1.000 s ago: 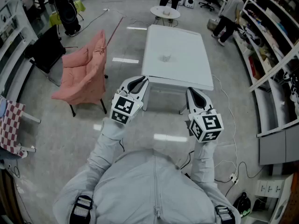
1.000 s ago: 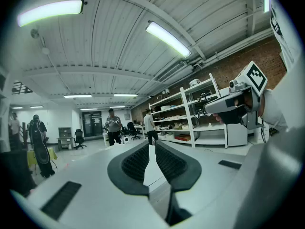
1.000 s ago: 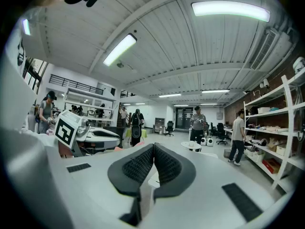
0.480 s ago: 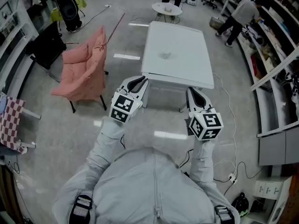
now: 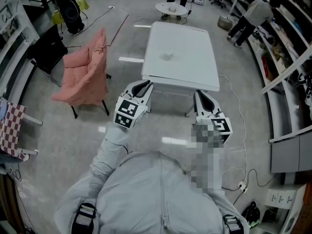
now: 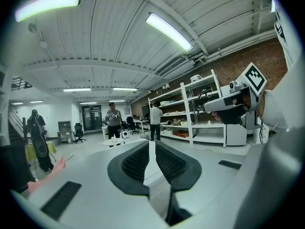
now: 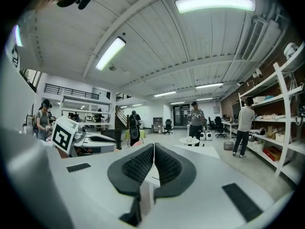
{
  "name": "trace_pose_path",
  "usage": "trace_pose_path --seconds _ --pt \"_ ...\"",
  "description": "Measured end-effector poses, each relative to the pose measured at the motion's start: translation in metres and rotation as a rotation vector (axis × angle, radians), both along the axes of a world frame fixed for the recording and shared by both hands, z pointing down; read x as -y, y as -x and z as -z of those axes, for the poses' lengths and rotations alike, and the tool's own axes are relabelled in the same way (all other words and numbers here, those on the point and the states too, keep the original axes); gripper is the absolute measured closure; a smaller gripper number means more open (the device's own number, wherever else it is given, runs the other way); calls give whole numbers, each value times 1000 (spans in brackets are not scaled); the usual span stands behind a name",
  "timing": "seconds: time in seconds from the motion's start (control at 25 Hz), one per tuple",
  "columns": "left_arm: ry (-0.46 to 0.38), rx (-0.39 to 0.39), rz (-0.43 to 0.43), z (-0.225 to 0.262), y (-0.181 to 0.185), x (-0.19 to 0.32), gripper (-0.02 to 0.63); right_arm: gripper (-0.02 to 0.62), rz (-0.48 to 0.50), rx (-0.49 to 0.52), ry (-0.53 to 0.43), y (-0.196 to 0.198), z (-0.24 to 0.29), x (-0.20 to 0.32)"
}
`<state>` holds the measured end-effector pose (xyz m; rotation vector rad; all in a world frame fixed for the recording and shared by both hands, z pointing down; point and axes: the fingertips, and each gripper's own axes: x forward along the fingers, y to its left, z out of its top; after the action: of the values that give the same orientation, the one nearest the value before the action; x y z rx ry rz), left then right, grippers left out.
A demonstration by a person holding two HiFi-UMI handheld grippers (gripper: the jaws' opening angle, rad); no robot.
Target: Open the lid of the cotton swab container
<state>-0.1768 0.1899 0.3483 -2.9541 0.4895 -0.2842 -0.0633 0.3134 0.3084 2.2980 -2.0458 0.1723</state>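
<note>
Two grippers lead in the head view, left gripper (image 5: pixel 142 86) and right gripper (image 5: pixel 204 97). The white table (image 5: pixel 187 69) has drawn slightly nearer, and the small clear thing on it, likely the cotton swab container (image 5: pixel 167 57), sits well beyond reach. Left gripper view: jaws pressed together, empty. Right gripper view: the same, so you're only approaching and the lid is untouched.

No words, numbers or brand names can be read in any view.

The only printed signs are black-and-white square code patterns. One is on the left cube (image 5: pixel 127 113) of the left gripper (image 5: pixel 144 85), centre-left in the head view. Another is on the right cube (image 6: pixel 254 78) of the right gripper (image 5: pixel 202 96), at the upper right of the left gripper view.
</note>
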Motion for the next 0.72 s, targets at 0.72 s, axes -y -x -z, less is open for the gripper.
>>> trace_pose_path --seconds 0.72 --pt "2 32 12 -19 -54 -10 552 560 57 9 8 -47 -26 2"
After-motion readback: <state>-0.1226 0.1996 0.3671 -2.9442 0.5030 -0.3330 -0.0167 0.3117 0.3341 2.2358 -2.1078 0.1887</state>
